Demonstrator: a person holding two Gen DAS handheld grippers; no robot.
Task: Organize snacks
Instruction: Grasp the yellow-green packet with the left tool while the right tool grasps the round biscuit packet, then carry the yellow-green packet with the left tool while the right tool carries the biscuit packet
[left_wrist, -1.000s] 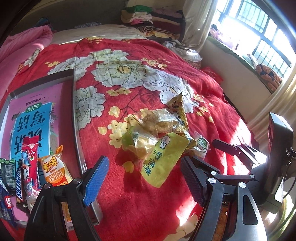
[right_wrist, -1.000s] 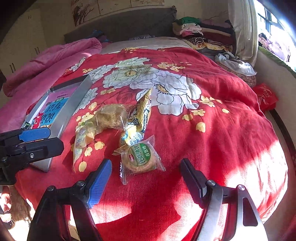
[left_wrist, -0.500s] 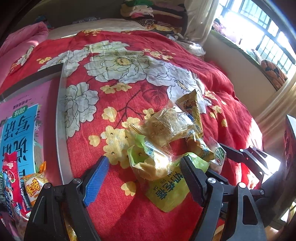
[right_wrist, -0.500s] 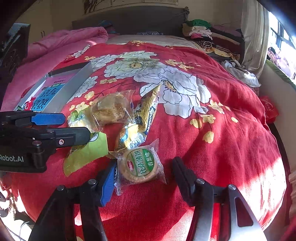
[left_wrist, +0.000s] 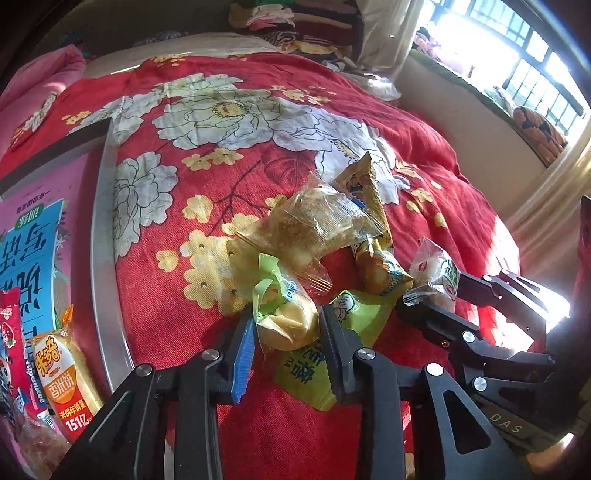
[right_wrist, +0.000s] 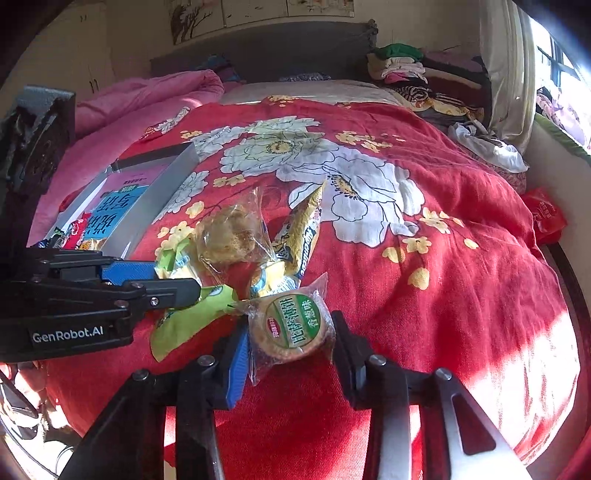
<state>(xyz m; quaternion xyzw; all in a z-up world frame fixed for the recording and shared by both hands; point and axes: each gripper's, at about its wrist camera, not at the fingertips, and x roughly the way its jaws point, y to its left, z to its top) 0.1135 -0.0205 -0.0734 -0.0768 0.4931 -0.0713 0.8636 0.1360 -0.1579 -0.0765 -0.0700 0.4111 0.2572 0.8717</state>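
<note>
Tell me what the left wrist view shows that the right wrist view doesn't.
Only the left wrist view: the left gripper closed on a green-wrapped pastry, the window, and the orange rice-cracker pack in the tray.
Only the right wrist view: the right gripper around the round biscuit pack, the headboard, and a red bag.
Both: the snack pile, tray and red floral blanket.

Bare red bedspread (right_wrist: 461, 295) lies open to the right of the snack pile (left_wrist: 325, 236) and beyond it toward the headboard. On the left the tray (left_wrist: 105, 258) blocks the way with its raised metal edge (snacks already crowd its near end). The left gripper (left_wrist: 286, 328) and right gripper (right_wrist: 290, 338) stand close together at the pile's near side, leaving little gap between them.
</note>
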